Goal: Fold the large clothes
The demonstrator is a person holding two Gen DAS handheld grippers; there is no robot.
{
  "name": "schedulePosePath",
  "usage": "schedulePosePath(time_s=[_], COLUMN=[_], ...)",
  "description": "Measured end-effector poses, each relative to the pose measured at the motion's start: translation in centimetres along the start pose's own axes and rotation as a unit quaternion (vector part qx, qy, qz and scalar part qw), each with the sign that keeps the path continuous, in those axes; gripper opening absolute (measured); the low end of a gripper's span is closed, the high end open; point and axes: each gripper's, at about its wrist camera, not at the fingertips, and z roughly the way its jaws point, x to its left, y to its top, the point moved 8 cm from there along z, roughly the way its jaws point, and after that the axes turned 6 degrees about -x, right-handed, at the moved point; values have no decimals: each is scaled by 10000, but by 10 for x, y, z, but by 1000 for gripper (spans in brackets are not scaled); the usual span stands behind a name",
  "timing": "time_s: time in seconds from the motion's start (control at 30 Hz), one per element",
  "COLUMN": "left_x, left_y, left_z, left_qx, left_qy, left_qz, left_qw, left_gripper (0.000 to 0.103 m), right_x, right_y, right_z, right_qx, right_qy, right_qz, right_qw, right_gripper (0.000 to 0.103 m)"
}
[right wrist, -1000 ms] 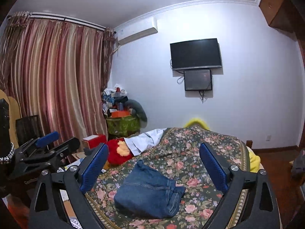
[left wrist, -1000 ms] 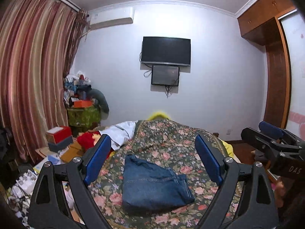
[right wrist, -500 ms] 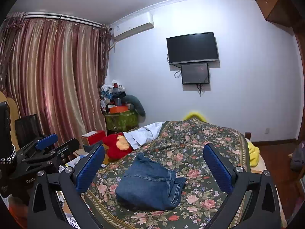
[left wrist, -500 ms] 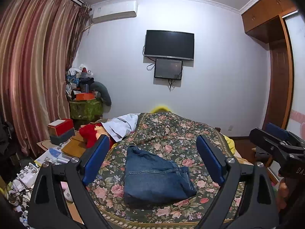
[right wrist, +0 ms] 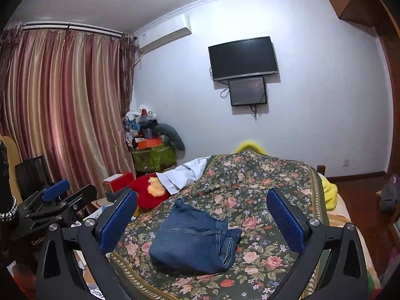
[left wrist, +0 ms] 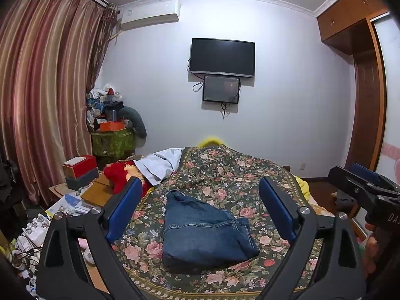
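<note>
Both grippers' jaws apart, folded jeans (left wrist: pixel 205 230) (right wrist: pixel 195 240) on bedspread ahead, untouched

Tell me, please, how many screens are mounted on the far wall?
2: a large black TV high on the wall, and a smaller screen directly beneath it, its top edge touching or overlapping the TV's lower edge. Both are dark. No others are visible.

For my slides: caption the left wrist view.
Folded jeans lie on the floral bedspread between the open left gripper.
</note>
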Motion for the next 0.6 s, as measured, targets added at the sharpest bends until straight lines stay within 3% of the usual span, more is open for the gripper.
schedulePosePath(time_s=[0.6], left_x=[7], left_y=[-4], left_z=[5], left_qx=[31], left_qy=[-98], left_qz=[3], left_qw=[9999], left_gripper=[102], right_x=[-2], right_y=[1], right_z=[-1], right_qx=[-19], right_qy=[-4], right_qz=[-5], right_qw=[10000], right_gripper=[103])
